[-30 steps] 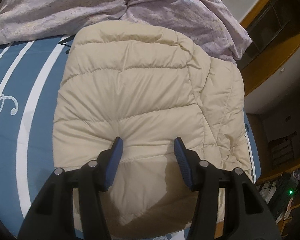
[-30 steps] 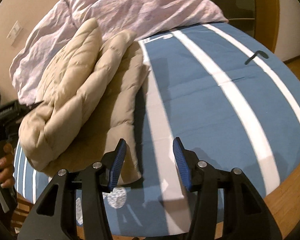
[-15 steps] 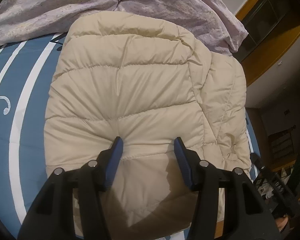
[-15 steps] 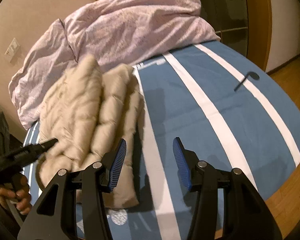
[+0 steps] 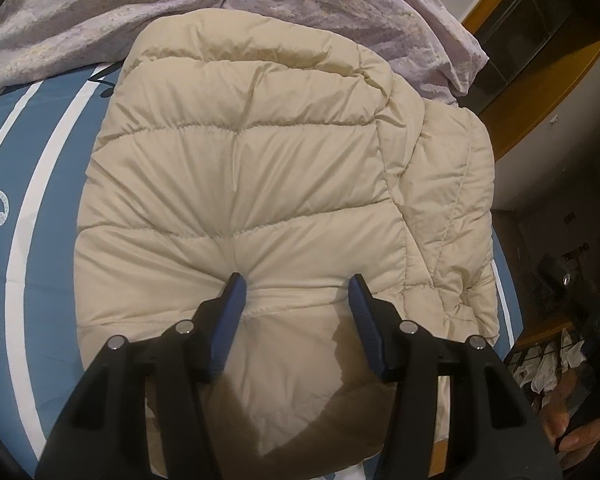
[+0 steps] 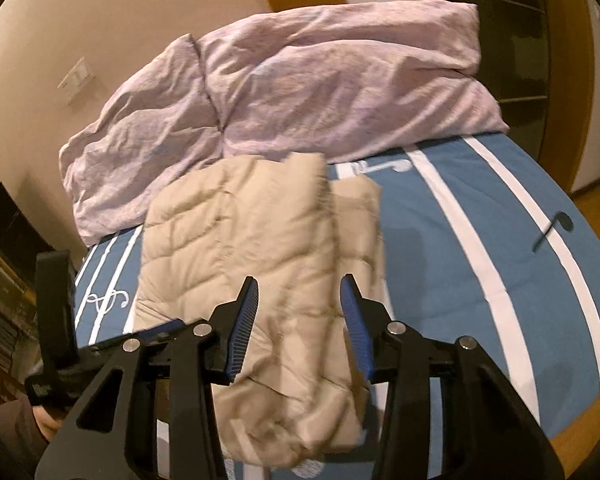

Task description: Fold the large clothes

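A beige quilted puffer jacket (image 5: 260, 168) lies folded on the blue, white-striped bed sheet (image 5: 40, 200). My left gripper (image 5: 296, 284) is directly over its near part. The jaws stand apart and the tips dent the padding, with no fold pinched between them. In the right wrist view the jacket (image 6: 260, 240) is blurred and lies beyond my right gripper (image 6: 298, 284). That gripper is held above the jacket and its jaws are closing with nothing between the pads. The left gripper's black handle (image 6: 54, 312) shows at the left edge.
A crumpled lilac duvet (image 6: 300, 92) is heaped at the bed's far end, touching the jacket's far edge. More blue sheet (image 6: 480, 260) stretches to the right of the jacket. The wooden bed edge (image 6: 572, 412) runs at the near right. Dark wooden shelves (image 5: 540, 80) stand beyond the bed.
My right gripper has risen and swung left from the bare sheet to above the jacket, and its jaws have narrowed slightly. The left gripper has stayed pressed on the jacket.
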Tool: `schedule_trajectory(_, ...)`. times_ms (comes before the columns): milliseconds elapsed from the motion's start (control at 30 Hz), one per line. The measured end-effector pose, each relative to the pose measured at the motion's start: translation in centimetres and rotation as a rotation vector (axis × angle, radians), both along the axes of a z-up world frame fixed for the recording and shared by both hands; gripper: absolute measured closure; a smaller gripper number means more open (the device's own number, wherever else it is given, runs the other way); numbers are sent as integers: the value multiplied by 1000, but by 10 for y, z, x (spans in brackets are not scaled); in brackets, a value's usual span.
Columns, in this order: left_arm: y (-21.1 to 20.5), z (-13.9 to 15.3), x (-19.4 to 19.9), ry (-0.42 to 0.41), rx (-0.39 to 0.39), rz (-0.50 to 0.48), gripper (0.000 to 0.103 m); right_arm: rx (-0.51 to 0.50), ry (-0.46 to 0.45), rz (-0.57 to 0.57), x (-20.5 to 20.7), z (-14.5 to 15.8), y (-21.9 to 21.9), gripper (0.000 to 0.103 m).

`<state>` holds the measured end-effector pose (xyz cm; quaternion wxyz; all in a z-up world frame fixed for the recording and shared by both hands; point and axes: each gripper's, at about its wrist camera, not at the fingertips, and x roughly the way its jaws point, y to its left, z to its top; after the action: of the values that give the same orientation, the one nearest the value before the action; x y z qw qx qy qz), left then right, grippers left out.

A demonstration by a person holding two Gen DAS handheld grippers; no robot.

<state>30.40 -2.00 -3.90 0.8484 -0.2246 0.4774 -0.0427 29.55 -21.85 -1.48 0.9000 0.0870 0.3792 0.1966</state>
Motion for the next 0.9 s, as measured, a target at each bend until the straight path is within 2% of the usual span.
schedule_trajectory(333,-4,-1,1,-5,6,-15,48,-55,-19,58,19,1,41,58)
schedule_trajectory(733,-5,-3,-2,-12,-17,-21,48,-108,-5,16,42,-17,53,58)
schedule_trajectory(900,-6,-1,-3,-25,-21,-32,48,-195,26,-18,53,-41,52,60)
